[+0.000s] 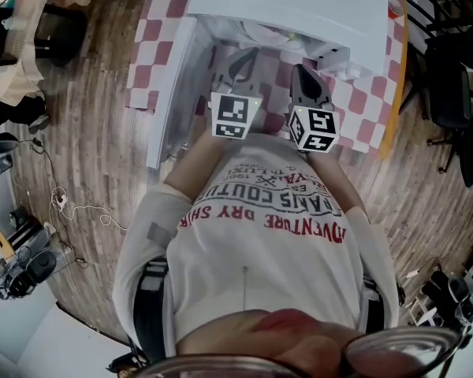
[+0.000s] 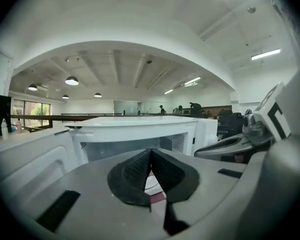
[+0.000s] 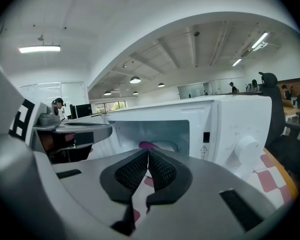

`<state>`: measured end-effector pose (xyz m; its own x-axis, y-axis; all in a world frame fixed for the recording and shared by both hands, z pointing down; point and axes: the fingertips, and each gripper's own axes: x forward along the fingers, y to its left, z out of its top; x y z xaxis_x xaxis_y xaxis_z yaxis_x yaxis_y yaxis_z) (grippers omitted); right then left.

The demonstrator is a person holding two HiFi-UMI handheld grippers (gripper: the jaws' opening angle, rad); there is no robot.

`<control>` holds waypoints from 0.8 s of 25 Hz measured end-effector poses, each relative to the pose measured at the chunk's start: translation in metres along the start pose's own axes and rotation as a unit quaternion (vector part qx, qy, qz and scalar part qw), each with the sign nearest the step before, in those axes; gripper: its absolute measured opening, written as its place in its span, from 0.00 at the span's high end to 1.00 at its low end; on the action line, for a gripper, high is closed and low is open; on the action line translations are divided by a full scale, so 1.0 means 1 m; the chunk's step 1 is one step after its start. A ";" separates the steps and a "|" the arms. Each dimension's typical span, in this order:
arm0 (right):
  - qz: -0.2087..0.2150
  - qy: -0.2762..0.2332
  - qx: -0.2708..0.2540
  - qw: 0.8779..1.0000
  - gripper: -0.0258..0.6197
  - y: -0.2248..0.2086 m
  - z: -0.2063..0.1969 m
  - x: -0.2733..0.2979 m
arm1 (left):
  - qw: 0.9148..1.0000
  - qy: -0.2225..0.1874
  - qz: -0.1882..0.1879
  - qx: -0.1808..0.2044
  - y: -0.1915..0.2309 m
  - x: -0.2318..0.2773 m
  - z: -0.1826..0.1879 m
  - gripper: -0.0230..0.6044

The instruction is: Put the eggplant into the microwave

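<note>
Not much readable text here. The only real writing is on the person's white T-shirt [image 1: 276,242]. From the head view it's reading upside down: red "ADVENTURE DRY SHIR", with the rest running off round the side. Above that there's a dark line, something like "ANS COUTU". The smaller lines are blurring out for me.

The microwave [image 1: 299,6] isn't showing any brand I can make out. There's one little warning triangle sticker [image 3: 204,148] on the front panel, just at 3 o'clock of the cavity, with print too tiny to read. One round knob [image 3: 247,149] is sitting further out at 3 o'clock.

Counting up: one microwave, and its one door [image 1: 169,101] is hanging wide open towards 9 o'clock. It's all sitting on one red-and-white checked tablecloth [image 1: 162,22]. There are two grippers, each carrying one black-and-white marker cube.

The left gripper [image 2: 151,151] is hovering in front of the open cavity. Its ribbed black pads are pressing right together at the tips, and it's gripping nothing. The right gripper [image 3: 148,153] is doing the same, with its jaws meeting at the tips and nothing pinched between them. It's aiming at the microwave from the 5 o'clock side of the opening. In the right gripper view the left gripper is poking in at 9 o'clock.

There's one eggplant [image 3: 148,145]. It's lying inside the microwave on the round plate, showing as a purple lump just over the right gripper's closed tips. Neither gripper is touching it.
</note>
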<state>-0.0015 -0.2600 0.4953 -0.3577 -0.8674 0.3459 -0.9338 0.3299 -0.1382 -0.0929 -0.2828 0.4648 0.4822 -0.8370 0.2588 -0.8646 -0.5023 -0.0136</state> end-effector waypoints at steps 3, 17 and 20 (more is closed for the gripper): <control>0.006 -0.023 -0.018 1.000 0.92 0.008 0.014 0.000 | 1.000 -0.012 -0.007 -0.001 -0.004 -0.012 0.014 0.92; 0.017 -0.044 -0.070 0.996 0.92 0.022 0.034 0.008 | 1.000 -0.009 -0.015 -0.020 0.007 -0.016 0.017 0.92; 0.019 -0.043 -0.072 0.996 0.92 0.024 0.035 0.010 | 1.000 -0.012 -0.021 -0.019 0.006 -0.015 0.019 0.92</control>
<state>-0.0272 -0.2735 0.4628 -0.3967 -0.8800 0.2611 -0.9130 0.4076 -0.0131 -0.1026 -0.2771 0.4423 0.5213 -0.8204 0.2348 -0.8479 -0.5291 0.0339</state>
